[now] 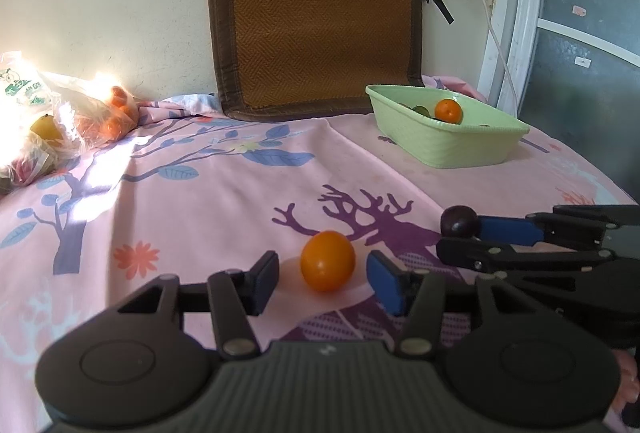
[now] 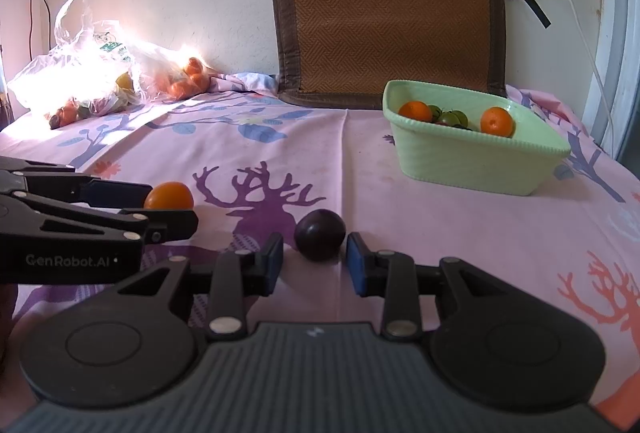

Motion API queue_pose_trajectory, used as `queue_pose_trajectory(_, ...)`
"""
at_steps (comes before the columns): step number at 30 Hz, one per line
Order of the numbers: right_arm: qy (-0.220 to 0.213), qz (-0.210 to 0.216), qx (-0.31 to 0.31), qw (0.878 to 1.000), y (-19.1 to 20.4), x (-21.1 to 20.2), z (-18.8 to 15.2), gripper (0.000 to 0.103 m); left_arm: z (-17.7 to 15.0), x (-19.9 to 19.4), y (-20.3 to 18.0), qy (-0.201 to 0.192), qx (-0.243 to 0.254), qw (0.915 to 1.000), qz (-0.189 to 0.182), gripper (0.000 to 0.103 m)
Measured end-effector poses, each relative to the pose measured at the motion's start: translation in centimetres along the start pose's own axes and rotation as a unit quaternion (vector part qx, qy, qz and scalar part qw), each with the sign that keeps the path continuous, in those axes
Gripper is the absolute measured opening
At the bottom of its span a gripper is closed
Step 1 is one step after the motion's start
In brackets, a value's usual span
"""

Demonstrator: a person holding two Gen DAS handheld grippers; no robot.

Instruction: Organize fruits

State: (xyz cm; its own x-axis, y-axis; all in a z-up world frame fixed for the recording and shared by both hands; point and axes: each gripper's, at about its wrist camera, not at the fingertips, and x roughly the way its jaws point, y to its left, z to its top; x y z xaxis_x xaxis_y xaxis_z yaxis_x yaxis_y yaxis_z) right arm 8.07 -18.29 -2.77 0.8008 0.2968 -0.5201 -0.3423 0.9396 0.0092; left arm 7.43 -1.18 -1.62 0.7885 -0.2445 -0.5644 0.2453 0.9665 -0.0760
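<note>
Left gripper (image 1: 322, 275) low over the pink floral bedsheet (image 1: 208, 201), jaws spread on either side of a small glossy orange fruit (image 1: 327, 260), not touching it. Right gripper (image 2: 314, 259) just beside it, jaws likewise spread around a dark purple round plum (image 2: 320, 239) resting on the sheet. Farther back on the right, a pale green plastic basket (image 2: 472, 165) holding two oranges and green fruit. Brown woven mat (image 2: 386, 13) leaning against the wall; clear plastic bags of fruit (image 2: 92, 77) far left.
</note>
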Motion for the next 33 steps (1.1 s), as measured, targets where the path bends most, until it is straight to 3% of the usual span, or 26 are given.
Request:
queue_pose_trajectory(7,-0.001,0.008,0.007,1.0,-0.2,-0.2,0.0,0.038,0.0,0.0,0.1,0.0,-0.002,1.0,-0.001,0.051)
queue_pose_trajectory(11,-0.002,0.014,0.01,1.0,-0.4,-0.4,-0.2,0.044,0.0,0.0,0.1,0.003,-0.002,1.0,0.001,0.051)
queue_pose_trajectory(33,-0.007,0.039,0.033,0.999,-1.2,-0.6,-0.4,0.046,0.0,0.1,0.1,0.002,-0.003,1.0,0.009,0.053)
